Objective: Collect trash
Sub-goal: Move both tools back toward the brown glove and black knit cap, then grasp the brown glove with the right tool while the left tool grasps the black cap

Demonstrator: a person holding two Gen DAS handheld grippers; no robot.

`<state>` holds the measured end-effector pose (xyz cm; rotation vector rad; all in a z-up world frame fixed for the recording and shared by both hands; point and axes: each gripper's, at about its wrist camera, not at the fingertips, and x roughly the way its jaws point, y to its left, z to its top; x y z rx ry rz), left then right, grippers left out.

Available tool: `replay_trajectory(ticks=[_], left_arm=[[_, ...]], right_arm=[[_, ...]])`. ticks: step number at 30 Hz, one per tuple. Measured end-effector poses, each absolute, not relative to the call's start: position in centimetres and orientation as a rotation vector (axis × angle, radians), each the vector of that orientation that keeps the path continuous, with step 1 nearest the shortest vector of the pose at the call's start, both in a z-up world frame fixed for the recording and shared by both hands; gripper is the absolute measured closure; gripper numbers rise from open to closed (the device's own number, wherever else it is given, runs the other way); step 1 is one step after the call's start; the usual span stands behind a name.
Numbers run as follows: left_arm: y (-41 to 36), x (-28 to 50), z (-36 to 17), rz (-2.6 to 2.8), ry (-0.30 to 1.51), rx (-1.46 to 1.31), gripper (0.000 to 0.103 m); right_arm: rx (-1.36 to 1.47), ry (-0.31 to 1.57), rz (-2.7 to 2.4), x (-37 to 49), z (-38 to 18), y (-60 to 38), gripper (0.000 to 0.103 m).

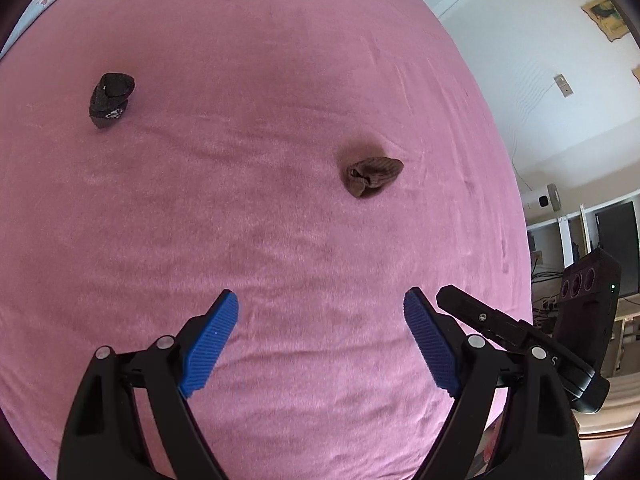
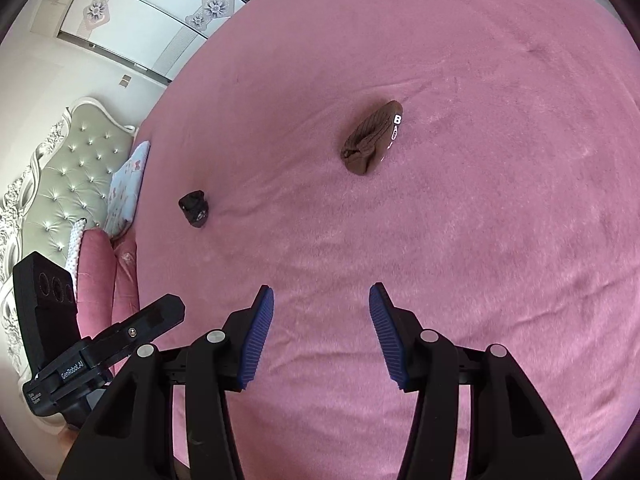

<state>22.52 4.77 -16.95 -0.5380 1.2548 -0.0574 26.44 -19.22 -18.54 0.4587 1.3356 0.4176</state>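
Readable text: "GenRobot.AI" on the side of the left gripper's body, seen in the right wrist view. The brown bundle (image 2: 370,140) carries a white label starting with "B"; the rest is too small to read. The black bundle (image 2: 194,209) has a small white print, unreadable.

Both bundles look like rolled socks and lie on the pink bed cover (image 2: 500,220), well apart from each other.

Left gripper (image 1: 320,308): jaws wide apart, nothing between the blue pads (image 1: 210,344), hanging over bare cover. The brown bundle (image 1: 372,176) is ahead and slightly right of it; the black bundle (image 1: 110,98) is far ahead to the left.

Right gripper (image 2: 322,300): jaws roughly half apart, holding nothing. The brown bundle is ahead and just right of its centre line; the black one is off to the left, near the pillow (image 2: 128,184) and tufted headboard (image 2: 68,184).
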Motion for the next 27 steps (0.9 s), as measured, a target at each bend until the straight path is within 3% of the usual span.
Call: replay_trajectory(ticks=[16,24,27], left_arm=[[8.0,29.9,-24.1,-0.008,1.300,-0.600,0.019],[12.0,29.8,-24.9,0.051,1.286,-0.634,0.019],[13.7,29.7,-24.7,0.077,1.271,-0.645,0.019]], right_arm=[[0.542,1.379,0.278,40.4,-27.7,-17.3,0.053],[0.435,1.367,0.284,40.3,-28.4,-14.6,0.090],[0.432,1.344,0.298,40.2,-27.9,-13.7,0.094]])
